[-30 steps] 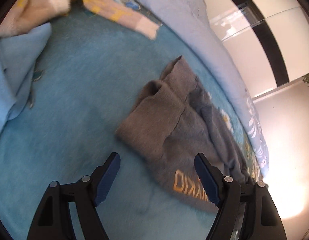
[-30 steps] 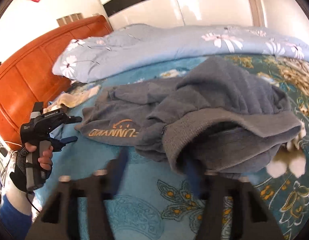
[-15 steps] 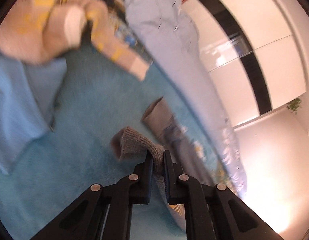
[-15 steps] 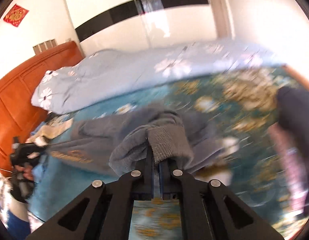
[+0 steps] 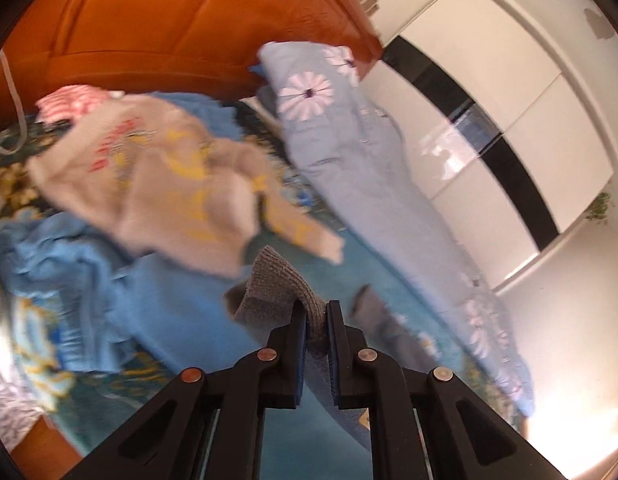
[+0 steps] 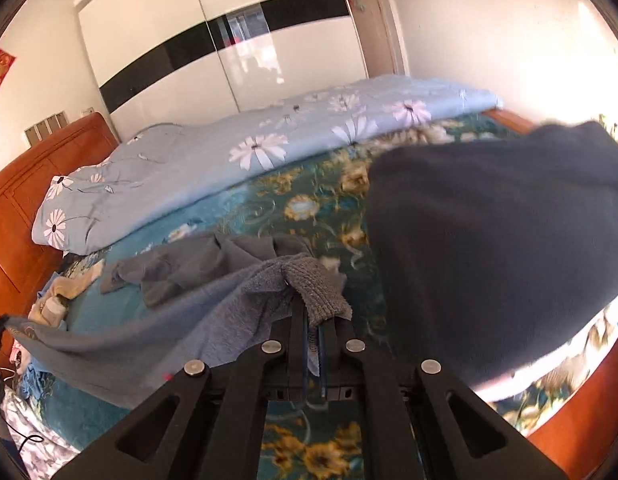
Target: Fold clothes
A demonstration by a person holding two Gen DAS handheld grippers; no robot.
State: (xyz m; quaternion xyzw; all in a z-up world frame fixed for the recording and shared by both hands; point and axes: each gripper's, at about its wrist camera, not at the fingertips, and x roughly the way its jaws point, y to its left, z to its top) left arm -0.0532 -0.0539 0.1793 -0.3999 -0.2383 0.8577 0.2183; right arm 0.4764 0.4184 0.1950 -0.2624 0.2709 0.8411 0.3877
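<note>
**One grey sweater, pinched at two points**

You are working with two grippers and one grey sweater, on one bed.

Your left gripper (image 5: 316, 320) is clamped down, its two blue-lined jaws nearly together with only the thickness of cloth between them. They grip the ribbed hem of the grey sweater (image 5: 277, 288), which bunches up above the fingertips and hangs clear of the teal bedspread (image 5: 181, 312). Left of and beyond that grip you can count three other garments in a heap near the orange wooden headboard (image 5: 181, 12): a blue one (image 5: 69, 264) spread lowest, a beige one with yellow print (image 5: 169, 192) lying over it, and a pink-and-white striped piece (image 5: 73, 102) at the far end. To the right, one pale blue quilt with daisy print (image 5: 369, 168) runs along the bed.

Your right gripper (image 6: 313, 320) is likewise squeezed tight, holding another ribbed edge of the same grey sweater (image 6: 189, 320). From that pinch the cloth stretches in a raised sheet away to the left edge of the view, while the rest of it lies crumpled on the floral bedspread (image 6: 301, 208) further back. At right one large dark, blurred fabric mass (image 6: 489, 248) fills the view; you cannot tell what it is.
</note>
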